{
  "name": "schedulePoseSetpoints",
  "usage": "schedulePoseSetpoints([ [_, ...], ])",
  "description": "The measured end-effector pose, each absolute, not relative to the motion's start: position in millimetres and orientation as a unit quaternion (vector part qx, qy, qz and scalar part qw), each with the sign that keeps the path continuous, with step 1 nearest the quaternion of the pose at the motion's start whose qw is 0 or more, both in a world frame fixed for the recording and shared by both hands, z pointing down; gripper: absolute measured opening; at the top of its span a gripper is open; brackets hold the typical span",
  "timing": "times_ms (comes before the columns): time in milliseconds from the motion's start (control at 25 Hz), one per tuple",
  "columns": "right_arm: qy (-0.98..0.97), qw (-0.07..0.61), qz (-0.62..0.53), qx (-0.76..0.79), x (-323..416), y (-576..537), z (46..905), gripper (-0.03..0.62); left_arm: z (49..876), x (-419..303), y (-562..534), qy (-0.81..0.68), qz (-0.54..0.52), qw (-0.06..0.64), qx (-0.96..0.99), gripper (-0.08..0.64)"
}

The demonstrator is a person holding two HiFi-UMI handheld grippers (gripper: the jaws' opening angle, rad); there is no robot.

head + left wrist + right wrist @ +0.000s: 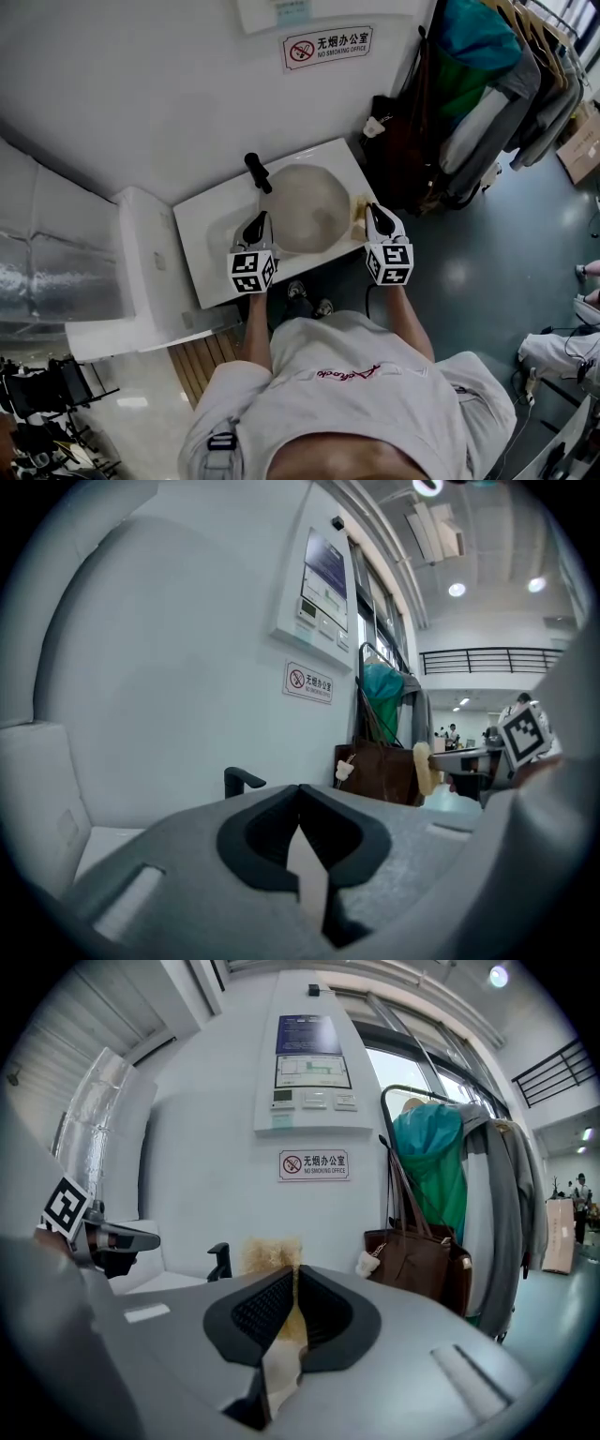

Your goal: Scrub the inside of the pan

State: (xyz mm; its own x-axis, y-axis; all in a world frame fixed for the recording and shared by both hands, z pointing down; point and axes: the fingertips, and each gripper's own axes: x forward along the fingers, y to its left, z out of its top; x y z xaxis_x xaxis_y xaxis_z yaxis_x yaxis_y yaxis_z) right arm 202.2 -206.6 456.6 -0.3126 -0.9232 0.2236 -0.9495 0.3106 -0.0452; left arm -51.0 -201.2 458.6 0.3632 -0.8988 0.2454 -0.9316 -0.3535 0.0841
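The pan (pixel 309 211) I take to be the round grey vessel in the middle of the head view. It sits in the white bench (pixel 208 225) just below the black tap (pixel 256 172). From above I cannot tell surely where the pan ends and the basin begins, and no handle shows.

The left tool (pixel 300 794) has its jaws together with nothing standing between them. In the head view it is at the left edge of the pan. The right tool (pixel 292 1277) is closed on a yellow sponge (pixel 270 1255), which sticks out past the jaw tips, and it hovers at the right edge of the pan. Neither tool is inside the pan, so I judge the scrubbing is not yet begun.

A pan like this is probably metal, stiff and rather heavy. When wet it will be slippery, so it may turn or slide under the rubbing. I would hold it by the rim on the left side, or by a handle if there is 1, while the sponge works. The sponge looks soft and light and will bend, so it needs firm pressure against the bottom.

The bench is smooth and white and stands against a white wall with a no-smoking sign (pixel 327 45) at the top of the frame. At the upper right, coats hang on a rack (pixel 511 75) with a brown bag (pixel 417 1260) beside them. The floor (pixel 487 253) is dark and glossy.
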Motion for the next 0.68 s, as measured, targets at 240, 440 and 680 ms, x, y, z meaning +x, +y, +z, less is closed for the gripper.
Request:
schedulePoseSetpoints([
  [240, -0.803, 0.08, 0.087, 0.584, 208.3, -208.7, 462.0, 0.025, 462.0, -47.8, -206.9, -0.559, 0.078, 0.105, 0.819, 0.0],
  [440, -0.804, 0.081, 0.083, 0.584, 209.5, -209.4, 459.2, 0.025, 462.3, -44.3, -208.7, -0.558, 0.075, 0.108, 0.82, 0.0],
  [680, -0.803, 0.082, 0.083, 0.584, 208.1, -213.8, 459.0, 0.025, 463.6, -42.7, -213.4, -0.552, 0.082, 0.104, 0.823, 0.0],
])
